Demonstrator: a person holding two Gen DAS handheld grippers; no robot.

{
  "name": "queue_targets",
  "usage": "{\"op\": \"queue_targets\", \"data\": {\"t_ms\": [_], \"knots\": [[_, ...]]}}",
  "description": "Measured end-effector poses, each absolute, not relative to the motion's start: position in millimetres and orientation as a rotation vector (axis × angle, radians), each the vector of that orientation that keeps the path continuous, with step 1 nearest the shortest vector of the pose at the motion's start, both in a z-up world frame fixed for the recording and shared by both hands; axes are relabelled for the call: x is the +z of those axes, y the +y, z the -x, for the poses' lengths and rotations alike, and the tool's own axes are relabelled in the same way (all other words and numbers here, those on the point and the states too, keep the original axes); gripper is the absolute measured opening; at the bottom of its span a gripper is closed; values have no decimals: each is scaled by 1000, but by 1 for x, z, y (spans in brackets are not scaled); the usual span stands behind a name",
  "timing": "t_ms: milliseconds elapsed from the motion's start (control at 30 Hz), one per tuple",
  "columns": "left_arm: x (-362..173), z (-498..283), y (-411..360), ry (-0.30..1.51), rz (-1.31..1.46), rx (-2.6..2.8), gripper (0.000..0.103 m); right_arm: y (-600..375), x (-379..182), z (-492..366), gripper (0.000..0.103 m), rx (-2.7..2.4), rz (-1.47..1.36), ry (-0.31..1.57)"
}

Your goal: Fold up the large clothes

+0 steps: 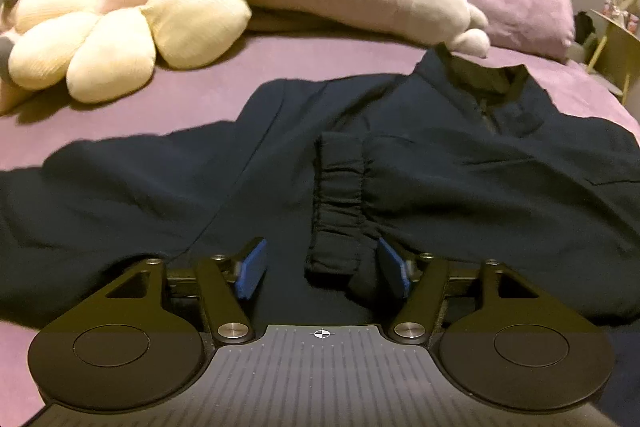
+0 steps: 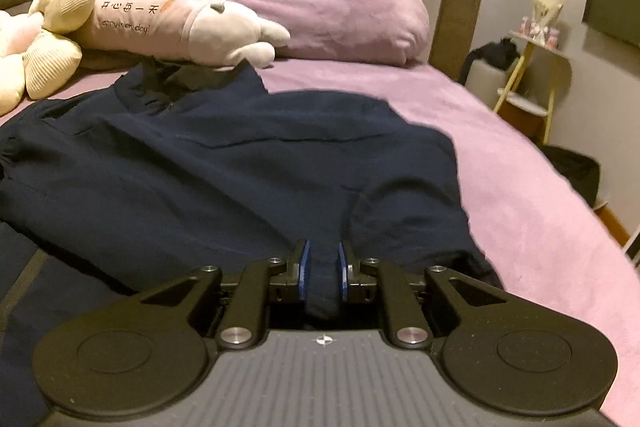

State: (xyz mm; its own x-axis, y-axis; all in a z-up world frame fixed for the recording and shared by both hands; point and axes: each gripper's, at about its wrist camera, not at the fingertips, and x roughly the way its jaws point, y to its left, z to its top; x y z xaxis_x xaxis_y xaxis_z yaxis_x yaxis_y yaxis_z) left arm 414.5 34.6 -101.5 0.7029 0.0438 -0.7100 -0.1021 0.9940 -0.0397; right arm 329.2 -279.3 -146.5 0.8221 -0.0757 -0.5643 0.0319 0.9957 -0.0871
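Left wrist view has the left claw (image 1: pixel 320 267) spread wide over a dark navy jacket (image 1: pixel 460 179) that's laid out on the purple bed (image 1: pixel 280 63). The elastic cuff (image 1: pixel 340 195) of one sleeve lies between the blue pads, maybe brushing the right-hand one, but nothing is squeezing it, so I'd call that claw released. Over on the right wrist view, the right claw (image 2: pixel 323 271) is nearly closed and there's a bunched ridge of the navy fabric pinched between its pads, so that one is gripping the jacket near its edge on the side toward the bare bedspread. The collar end points at the long plush pillow (image 2: pixel 168 23) and the yellow flower cushion (image 1: pixel 132 19) at the far end, with a lumpy purple duvet (image 2: pixel 352 15) behind. Handling-wise this looks like thin, smooth shell fabric: light, totally floppy, probably a bit slippery, so it'll sag and slide instead of holding a crease. I'd guess a pinch on a single layer could slip out, so the thicker bits are the better handles, like the gathered cuff, the hem or a seam. The cuff is chunky enough to give the pads something to bite. Not fragile at all, though there's a zip near the collar (image 1: pixel 488 95) that might make that part stiffer when it folds.
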Motion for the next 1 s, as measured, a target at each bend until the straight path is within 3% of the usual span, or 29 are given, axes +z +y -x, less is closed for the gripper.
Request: {"op": "queue_targets", "data": {"t_ms": [267,433,533,767,1000], "knots": [[-95,-409,61,841,226,53,81,-271,-149,-337,13,-34,179,638],[-69,-361,99,791,297,10,87,-273,-117,-316,13,3,25,639],[-56,-316,145,728,341,49,95,-256,-96,-290,19,76,-47,588],[-64,-247,286,641,552,345,96,-170,-96,-266,22,289,-108,622],[-95,-238,389,569,800,519,90,-75,-102,-292,8,395,-109,675]]}}
